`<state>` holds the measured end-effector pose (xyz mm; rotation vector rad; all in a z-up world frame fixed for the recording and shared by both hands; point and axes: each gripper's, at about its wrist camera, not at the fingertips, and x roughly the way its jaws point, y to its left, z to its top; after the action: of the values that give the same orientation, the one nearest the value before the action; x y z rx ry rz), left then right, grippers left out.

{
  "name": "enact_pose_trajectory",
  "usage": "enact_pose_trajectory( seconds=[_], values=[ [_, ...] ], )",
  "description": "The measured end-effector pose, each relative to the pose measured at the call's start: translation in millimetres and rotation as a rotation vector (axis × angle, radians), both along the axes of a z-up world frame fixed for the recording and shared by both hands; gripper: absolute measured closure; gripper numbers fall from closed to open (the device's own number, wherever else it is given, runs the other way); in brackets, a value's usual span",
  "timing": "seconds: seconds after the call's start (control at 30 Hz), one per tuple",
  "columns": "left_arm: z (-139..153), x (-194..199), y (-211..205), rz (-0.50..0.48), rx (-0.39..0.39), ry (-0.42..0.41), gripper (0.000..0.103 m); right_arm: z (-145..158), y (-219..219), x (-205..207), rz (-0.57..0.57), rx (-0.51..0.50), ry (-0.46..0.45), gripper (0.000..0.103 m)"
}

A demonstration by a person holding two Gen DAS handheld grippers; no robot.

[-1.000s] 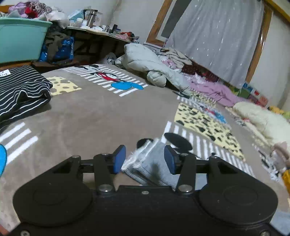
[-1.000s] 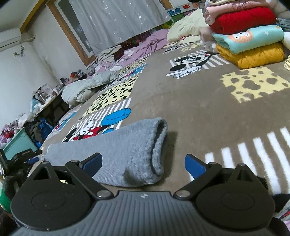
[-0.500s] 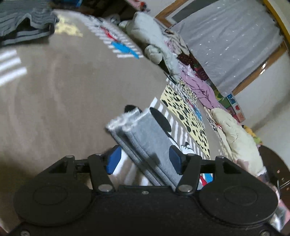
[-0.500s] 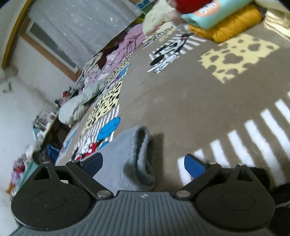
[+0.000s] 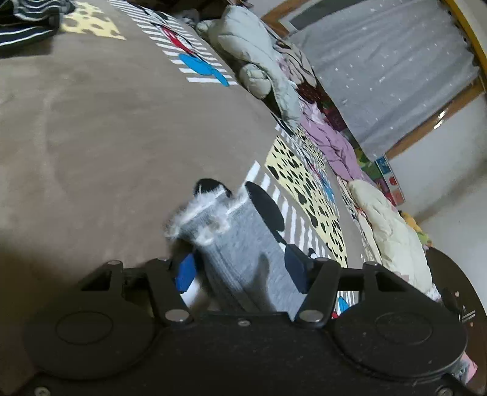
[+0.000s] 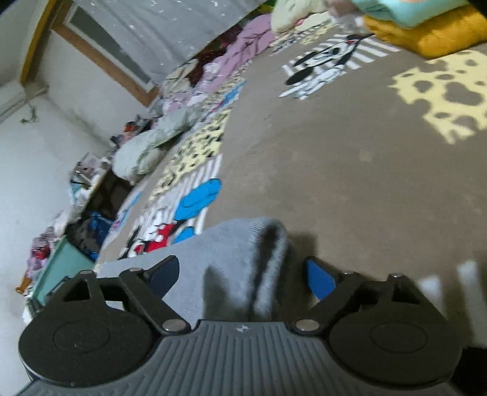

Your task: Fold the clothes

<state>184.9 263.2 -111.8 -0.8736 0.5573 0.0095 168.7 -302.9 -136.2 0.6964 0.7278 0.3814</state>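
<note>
A folded grey knit garment [image 5: 240,246] with a white fuzzy edge lies on the brown cartoon blanket [image 5: 106,121]. My left gripper [image 5: 240,271] straddles its end with the jaws apart, the blue pads [image 5: 185,271] on either side, not pressing it. In the right wrist view the other, rounded end of the grey garment [image 6: 240,265] sits between the jaws of my right gripper [image 6: 243,277], which is open around it, the right pad [image 6: 319,280] clear of the cloth.
A black-and-white striped garment [image 5: 27,21] lies far left. A pale grey jacket [image 5: 258,51] and purple clothes [image 5: 328,143] pile along the curtain side. Folded yellow and teal sweaters [image 6: 426,27] stack at far right. A teal bin [image 6: 61,271] stands at left.
Both grippers have moved in over the ends of the grey garment and tilted down. The right jaws have narrowed around the rounded end; the left jaws have widened around the fuzzy end.
</note>
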Motion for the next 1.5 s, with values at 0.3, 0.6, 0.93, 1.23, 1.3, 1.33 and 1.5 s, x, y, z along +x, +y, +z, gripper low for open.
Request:
enact_pose_trajectory(
  seconds=[0.3, 0.6, 0.93, 1.23, 1.3, 1.33, 1.5],
  values=[
    [3, 17, -1, -0.064, 0.097, -0.025, 0.085, 14, 22, 5, 0.092, -0.144, -0.053, 0.065],
    [31, 20, -7, -0.008, 0.121, -0.215, 0.087, 63, 16, 30, 0.09, -0.124, -0.181, 0.067],
    [29, 55, -9, 0.015, 0.111, -0.216, 0.087, 85, 7, 114, 0.112, -0.164, -0.208, 0.067],
    [11, 89, -9, 0.009, 0.145, -0.073, 0.084, 46, 8, 163, 0.107, -0.18, -0.087, 0.067],
    [8, 89, -4, 0.045, 0.155, -0.035, 0.078, 32, 15, 163, 0.097, -0.23, -0.048, 0.064],
    [9, 87, -1, 0.076, 0.174, -0.02, 0.074, 26, 18, 164, 0.086, -0.26, -0.029, 0.054],
    [19, 73, 17, 0.186, 0.263, -0.005, 0.071, 23, -4, 152, -0.041, -0.227, -0.047, 0.044]
  ],
)
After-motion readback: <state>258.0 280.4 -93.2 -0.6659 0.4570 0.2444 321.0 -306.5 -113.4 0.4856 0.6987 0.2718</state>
